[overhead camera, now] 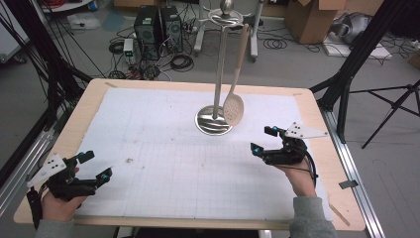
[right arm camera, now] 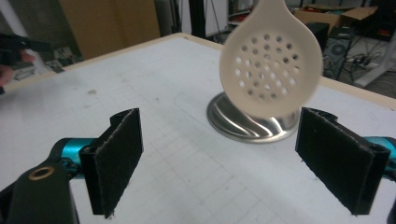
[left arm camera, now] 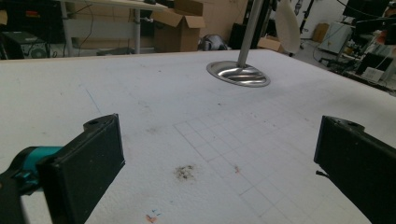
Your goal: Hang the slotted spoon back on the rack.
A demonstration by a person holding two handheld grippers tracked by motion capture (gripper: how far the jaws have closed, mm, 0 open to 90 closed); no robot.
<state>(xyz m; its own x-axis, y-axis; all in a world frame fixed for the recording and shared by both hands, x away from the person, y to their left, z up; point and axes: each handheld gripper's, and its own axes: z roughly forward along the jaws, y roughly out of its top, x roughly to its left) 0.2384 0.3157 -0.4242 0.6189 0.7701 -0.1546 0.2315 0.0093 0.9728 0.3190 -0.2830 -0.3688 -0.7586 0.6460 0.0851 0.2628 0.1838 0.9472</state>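
1. High view: a wooden table carries a white gridded mat. Toward the far middle of the mat stands a metal rack, a thin pole rising from a round shiny base. A cream slotted spoon hangs from the rack's top, its perforated bowl low, just beside the pole and over the right part of the base. The left gripper sits at the near left corner, held in a hand, jaws spread apart and holding nothing. The right gripper is at the right side of the mat, nearer the rack, its jaws parted and empty, pointing toward the spoon. A small dark smudge marks the mat between the grippers, closer to the left one.

2. Left gripper view: the left gripper shows two black jaws wide apart with bare mat between them. The smudge lies just ahead. Well beyond stands the rack, the spoon hanging to the right of its pole.

3. Right gripper view: the right gripper has its jaws released, nothing between them. The spoon hangs near, ahead, its holed bowl upright in front of the rack's base, clear of both jaws.
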